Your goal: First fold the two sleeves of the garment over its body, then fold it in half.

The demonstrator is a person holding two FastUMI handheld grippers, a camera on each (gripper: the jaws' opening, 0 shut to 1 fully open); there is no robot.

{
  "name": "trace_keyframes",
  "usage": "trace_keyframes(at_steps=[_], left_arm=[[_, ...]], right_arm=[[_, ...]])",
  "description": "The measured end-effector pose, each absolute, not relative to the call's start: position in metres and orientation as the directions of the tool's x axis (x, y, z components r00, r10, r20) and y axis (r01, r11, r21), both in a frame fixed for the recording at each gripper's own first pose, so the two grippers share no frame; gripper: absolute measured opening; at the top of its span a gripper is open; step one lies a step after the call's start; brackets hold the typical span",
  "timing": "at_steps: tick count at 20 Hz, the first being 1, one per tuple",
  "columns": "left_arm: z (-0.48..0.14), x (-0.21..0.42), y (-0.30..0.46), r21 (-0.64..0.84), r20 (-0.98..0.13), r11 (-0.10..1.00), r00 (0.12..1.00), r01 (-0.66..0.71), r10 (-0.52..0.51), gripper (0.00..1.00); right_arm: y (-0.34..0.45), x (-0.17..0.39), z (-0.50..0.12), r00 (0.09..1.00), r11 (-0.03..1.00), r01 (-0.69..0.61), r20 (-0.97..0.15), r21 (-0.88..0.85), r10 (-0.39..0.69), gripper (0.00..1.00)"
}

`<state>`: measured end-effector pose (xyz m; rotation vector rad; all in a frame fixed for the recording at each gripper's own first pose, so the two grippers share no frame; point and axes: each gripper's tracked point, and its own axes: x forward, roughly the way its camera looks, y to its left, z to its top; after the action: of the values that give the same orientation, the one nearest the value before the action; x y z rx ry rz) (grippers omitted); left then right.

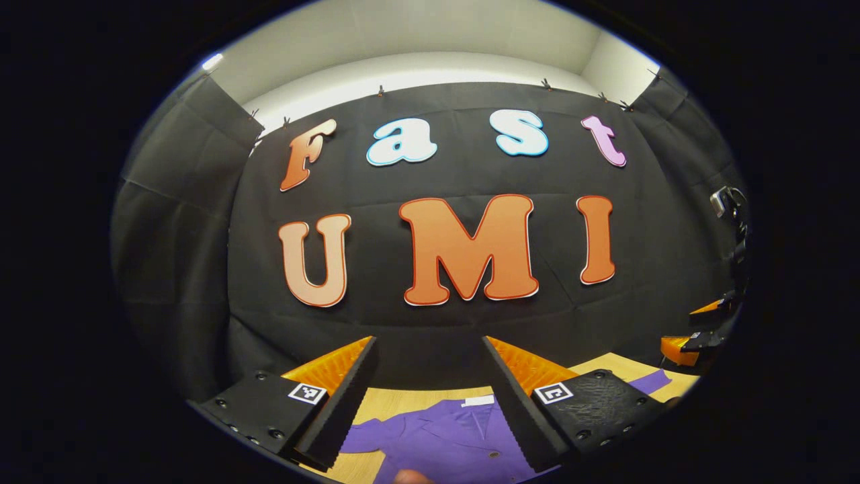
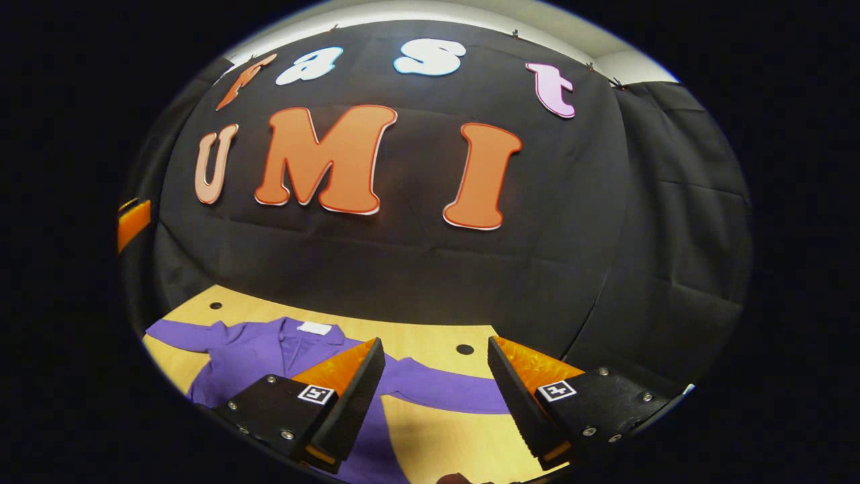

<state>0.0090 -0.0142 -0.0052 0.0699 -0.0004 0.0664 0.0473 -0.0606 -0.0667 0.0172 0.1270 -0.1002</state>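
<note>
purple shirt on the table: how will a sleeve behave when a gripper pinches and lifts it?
Probably floppy: the purple shirt lies flat on the table, its sleeve spread thin, so it should drape from the pinch. Likely light, being a single layer of cloth. It may drag the body along, as nothing weighs it down. Both grippers stand open above it.

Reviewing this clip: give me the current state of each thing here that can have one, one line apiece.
purple garment: spread flat on the table, not folded, collar toward the wall.
sleeve: stretched out sideways, not yet folded over the body.
other sleeve: also stretched out, unfolded.
left gripper: open, above the garment, holding nothing.
right gripper: open, above the outstretched sleeve, holding nothing.
wooden table: carrying the garment.
</note>
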Motion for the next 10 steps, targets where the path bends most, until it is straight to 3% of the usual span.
trace_keyframes(at_steps=[10], left_arm=[[-0.01, 0.0, -0.008, 0.107, -0.012, 0.98, 0.985, -0.171, 0.173, 0.96]], right_arm=[[-0.157, 0.09, -0.167, 0.918, 0.972, 0.232, -0.323, -0.032, -0.23, 0.94]])
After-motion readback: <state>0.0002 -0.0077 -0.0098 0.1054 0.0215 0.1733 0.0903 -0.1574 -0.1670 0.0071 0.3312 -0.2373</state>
